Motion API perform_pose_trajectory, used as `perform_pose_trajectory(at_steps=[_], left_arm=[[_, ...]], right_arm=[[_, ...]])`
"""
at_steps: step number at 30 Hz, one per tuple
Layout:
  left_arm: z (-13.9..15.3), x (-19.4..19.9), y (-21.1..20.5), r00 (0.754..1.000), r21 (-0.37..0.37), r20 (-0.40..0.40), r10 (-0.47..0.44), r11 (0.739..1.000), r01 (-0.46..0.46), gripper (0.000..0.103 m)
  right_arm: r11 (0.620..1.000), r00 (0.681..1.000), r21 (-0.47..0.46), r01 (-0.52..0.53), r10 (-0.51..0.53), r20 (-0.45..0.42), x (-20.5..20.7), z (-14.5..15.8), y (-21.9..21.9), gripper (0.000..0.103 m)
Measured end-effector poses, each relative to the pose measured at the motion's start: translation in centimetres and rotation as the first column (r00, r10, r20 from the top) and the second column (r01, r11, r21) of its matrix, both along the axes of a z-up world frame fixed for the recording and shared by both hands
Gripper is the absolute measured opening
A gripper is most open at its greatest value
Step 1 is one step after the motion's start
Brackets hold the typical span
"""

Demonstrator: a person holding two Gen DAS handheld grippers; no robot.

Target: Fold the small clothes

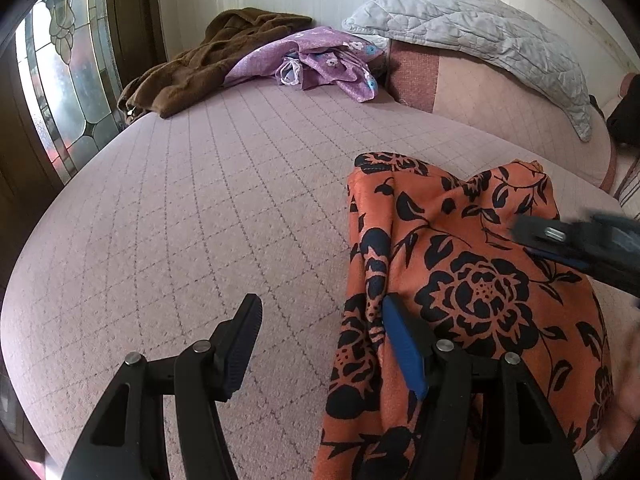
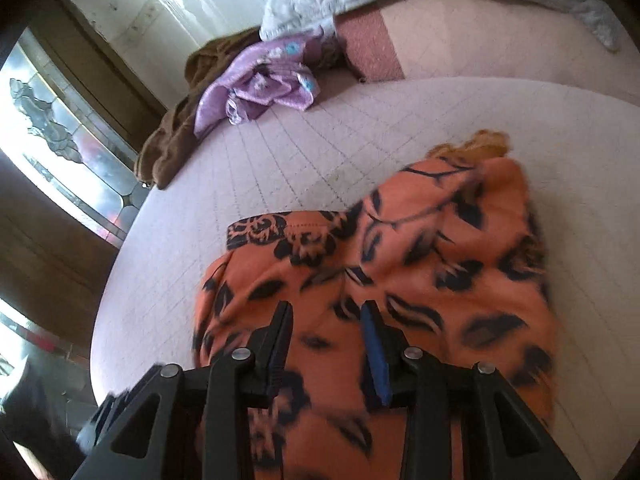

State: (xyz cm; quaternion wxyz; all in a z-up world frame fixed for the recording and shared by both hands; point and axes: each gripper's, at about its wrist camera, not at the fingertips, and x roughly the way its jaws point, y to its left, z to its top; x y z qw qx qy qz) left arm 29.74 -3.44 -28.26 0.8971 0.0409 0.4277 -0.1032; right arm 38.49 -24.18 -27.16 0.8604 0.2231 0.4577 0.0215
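A round bed covered in a pale pink quilted bedspread (image 1: 192,208) fills both views. On its near right part lies an orange garment printed with black flowers and leaves (image 1: 472,280), bunched and rumpled, with one hemmed edge lying flat toward the middle of the bed.

The left gripper (image 1: 320,344), black with blue-faced pads, hovers low over the bedspread with its jaws spread wide. Its right finger rests against the left edge of the orange garment, while its left finger stands over bare bedspread. Nothing is pinched between them.

The right gripper (image 2: 326,340) is poised over the near part of the same garment (image 2: 400,272). Its jaws are partly apart, with the orange cloth showing in the gap beneath. The picture is blurred, and no cloth appears clamped between the pads.

At the far side of the bed lie a brown fuzzy garment (image 1: 200,64) and, touching it, a crumpled purple floral cloth (image 1: 320,60). A grey quilted pillow (image 1: 472,36) leans on the pink padded headboard (image 1: 500,96). A stained-glass window (image 1: 68,80) stands at the left.
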Motion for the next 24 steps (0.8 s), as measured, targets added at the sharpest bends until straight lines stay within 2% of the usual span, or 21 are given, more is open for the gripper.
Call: perform_pose_trajectory(at_steps=[3, 6, 10, 12, 15, 18, 21, 24], left_arm=[[0.0, -0.1, -0.1, 1.0, 0.003, 0.002, 0.005, 1.0, -0.005, 0.065], [-0.1, -0.3, -0.2, 1.0, 0.014, 0.008, 0.009, 1.0, -0.009, 0.066], [-0.1, -0.4, -0.1, 0.999, 0.022, 0.002, 0.034, 0.999, -0.035, 0.076], [0.2, -0.5, 0.2, 0.999, 0.018, -0.006, 0.044, 0.999, -0.044, 0.076], [1.3, -1.2, 0.3, 0.999, 0.015, -0.001, 0.05, 0.999, -0.05, 0.076], [2.6, -3.0, 0.8, 0.999, -0.033, 0.005, 0.046, 0.998, -0.045, 0.076], [3.1, -4.7, 0.9, 0.997, 0.008, 0.06, 0.054, 0.998, -0.055, 0.076], [1.5, -4.6, 0.6, 0.997, 0.042, 0.018, 0.073, 0.996, -0.074, 0.076]], right_arm=[[0.998, 0.999, -0.07, 0.004, -0.001, 0.037, -4.2, 1.8, -0.7, 0.039], [0.995, 0.998, -0.099, 0.006, 0.0, 0.059, -8.1, 2.2, -1.3, 0.039], [0.993, 0.999, -0.114, -0.041, 0.039, -0.019, -11.5, -0.9, -2.0, 0.04], [0.991, 0.996, -0.122, -0.049, 0.057, 0.068, -13.0, -1.3, -2.1, 0.04], [0.985, 0.992, -0.156, -0.071, 0.086, 0.092, -13.8, -1.4, -2.0, 0.04], [0.987, 0.993, -0.142, -0.076, 0.088, 0.078, -14.0, -1.3, -2.0, 0.04], [0.99, 0.996, -0.125, -0.059, 0.067, 0.064, -14.1, -1.4, -2.1, 0.04], [0.987, 0.993, -0.143, -0.071, 0.083, 0.082, -13.9, -1.6, -1.8, 0.04]])
